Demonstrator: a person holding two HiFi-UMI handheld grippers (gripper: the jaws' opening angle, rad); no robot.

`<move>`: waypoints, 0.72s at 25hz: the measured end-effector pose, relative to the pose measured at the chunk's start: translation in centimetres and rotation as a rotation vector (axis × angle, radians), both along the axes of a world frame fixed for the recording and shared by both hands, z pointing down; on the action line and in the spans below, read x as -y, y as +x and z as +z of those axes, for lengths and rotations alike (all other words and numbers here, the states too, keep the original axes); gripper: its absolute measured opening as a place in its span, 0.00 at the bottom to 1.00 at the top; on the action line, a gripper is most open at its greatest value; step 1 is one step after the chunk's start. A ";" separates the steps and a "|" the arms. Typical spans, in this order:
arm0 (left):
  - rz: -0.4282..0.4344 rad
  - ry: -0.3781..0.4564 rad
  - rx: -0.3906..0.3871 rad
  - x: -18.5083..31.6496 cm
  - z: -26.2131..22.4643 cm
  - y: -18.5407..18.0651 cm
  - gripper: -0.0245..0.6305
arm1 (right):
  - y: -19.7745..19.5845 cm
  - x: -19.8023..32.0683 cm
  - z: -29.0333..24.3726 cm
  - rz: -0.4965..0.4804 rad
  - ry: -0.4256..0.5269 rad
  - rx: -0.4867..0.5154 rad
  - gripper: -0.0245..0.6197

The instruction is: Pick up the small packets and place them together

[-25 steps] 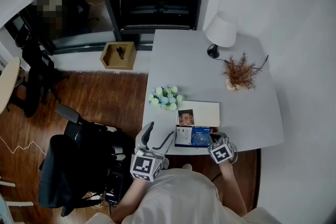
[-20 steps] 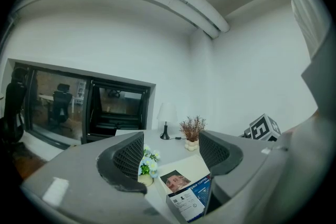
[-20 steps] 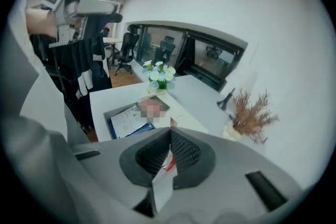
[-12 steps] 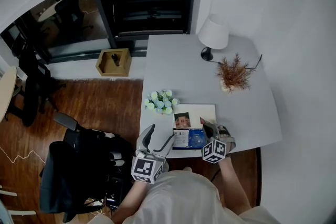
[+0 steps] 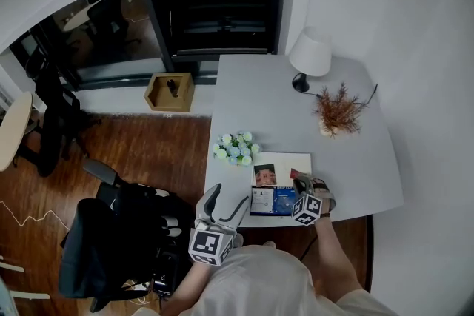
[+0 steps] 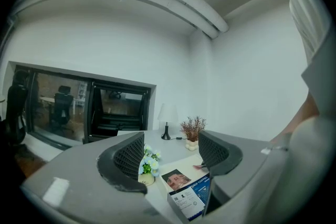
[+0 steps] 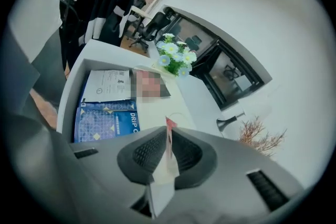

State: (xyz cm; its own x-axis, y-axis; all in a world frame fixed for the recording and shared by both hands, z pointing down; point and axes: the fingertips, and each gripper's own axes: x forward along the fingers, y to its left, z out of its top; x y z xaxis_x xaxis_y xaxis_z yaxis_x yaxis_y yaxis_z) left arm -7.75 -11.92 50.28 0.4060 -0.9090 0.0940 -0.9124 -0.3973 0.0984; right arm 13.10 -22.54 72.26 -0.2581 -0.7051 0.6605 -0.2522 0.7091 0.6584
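Head view: right tongs (image 5: 301, 180), loosening on packet (image 7: 168, 165), advanced over table (image 5: 355, 152); left tongs (image 5: 229, 195) gape.

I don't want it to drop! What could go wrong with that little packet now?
The right gripper pinches the small packet, which is thin. Its jaws have just been opening, so the packet might slip out. The blue box sits near the table edge, right beside that gripper, so a bump could push it off.
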 end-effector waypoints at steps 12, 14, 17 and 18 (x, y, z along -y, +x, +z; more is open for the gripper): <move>0.021 0.006 0.027 -0.2 -0.1 0.7 0.52 | 0.5 -0.7 -2.1 0.081 -0.026 0.147 0.74; 0.023 0.013 0.024 0.0 -0.3 0.8 0.52 | 0.1 -1.3 -7.1 0.154 0.051 0.341 0.74; 0.033 0.022 0.006 0.7 -0.6 1.0 0.52 | -0.9 -2.5 -14.4 0.228 0.097 0.739 0.74; 0.037 0.022 0.002 1.0 -0.6 1.1 0.52 | -1.1 -3.1 -16.2 0.238 0.098 0.850 0.74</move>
